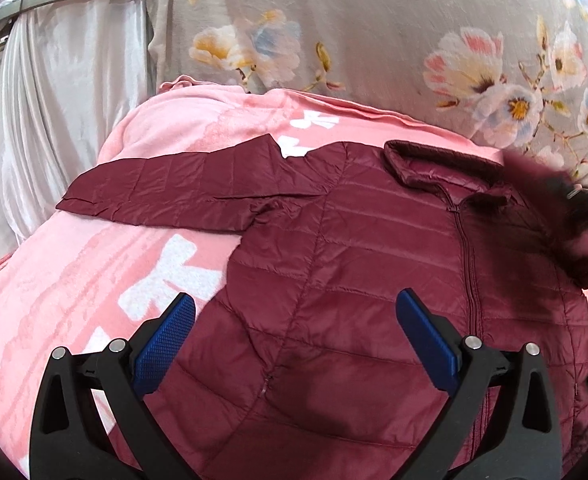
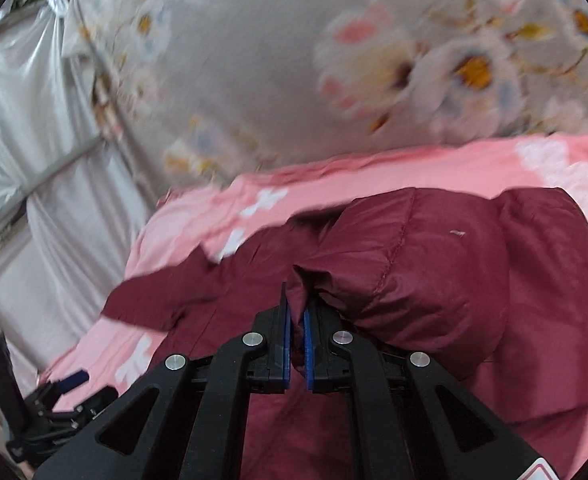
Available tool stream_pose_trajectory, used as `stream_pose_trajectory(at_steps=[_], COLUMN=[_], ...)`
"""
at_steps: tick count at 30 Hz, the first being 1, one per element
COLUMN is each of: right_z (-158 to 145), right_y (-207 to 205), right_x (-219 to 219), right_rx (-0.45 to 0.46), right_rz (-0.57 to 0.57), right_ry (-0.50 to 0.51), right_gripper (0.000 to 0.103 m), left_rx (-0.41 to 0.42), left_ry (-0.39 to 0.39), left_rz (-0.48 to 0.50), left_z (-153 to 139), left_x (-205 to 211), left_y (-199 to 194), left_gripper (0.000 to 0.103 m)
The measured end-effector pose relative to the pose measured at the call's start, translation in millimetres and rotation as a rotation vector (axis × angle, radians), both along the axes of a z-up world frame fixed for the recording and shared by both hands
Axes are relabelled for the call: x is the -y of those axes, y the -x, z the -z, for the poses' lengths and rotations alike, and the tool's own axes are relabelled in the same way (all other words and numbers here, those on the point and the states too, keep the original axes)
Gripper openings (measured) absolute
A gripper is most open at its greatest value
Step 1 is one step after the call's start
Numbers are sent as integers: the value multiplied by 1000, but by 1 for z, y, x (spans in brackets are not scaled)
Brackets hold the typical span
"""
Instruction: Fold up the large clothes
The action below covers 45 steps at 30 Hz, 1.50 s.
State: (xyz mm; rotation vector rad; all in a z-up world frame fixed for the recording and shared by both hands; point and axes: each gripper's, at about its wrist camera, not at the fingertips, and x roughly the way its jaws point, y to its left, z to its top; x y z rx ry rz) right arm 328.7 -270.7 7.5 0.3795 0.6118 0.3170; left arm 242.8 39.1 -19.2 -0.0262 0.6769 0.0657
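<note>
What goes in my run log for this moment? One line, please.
jacket: flat on blanket | right gripper: shut on sleeve, lifted | left gripper: open, above jacket

Maroon on pink
Quilted maroon jacket (image 1: 334, 280) lies on a pink blanket (image 1: 73, 300) with white marks; behind the jacket, grey floral bedding (image 1: 374, 20).

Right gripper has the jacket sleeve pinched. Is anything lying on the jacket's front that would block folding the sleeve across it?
Nothing visible does. The right gripper holds the sleeve, and the jacket front lies bare. The open left gripper hovers over the lower front, not touching.
</note>
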Motion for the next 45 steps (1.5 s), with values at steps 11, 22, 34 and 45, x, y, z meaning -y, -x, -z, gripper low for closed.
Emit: stream_pose_trajectory(at_steps=[11, 22, 34, 45], right_z=[54, 55, 47, 13], right_y=[12, 6, 15, 12], right_x=[-74, -3, 20, -63], right_rx=[-156, -209, -193, -43], right_rz=[-121, 27, 213, -133], right_ry=[109, -117, -121, -141], right_gripper=[61, 65, 66, 53], left_rx=[-60, -90, -35, -52], left_ry=[144, 218, 173, 212], left_rz=[98, 106, -29, -24], left_z=[5, 11, 1, 6], left_x=[-11, -1, -70, -73], left_y=[-21, -17, 4, 3], left_gripper=[98, 98, 98, 98])
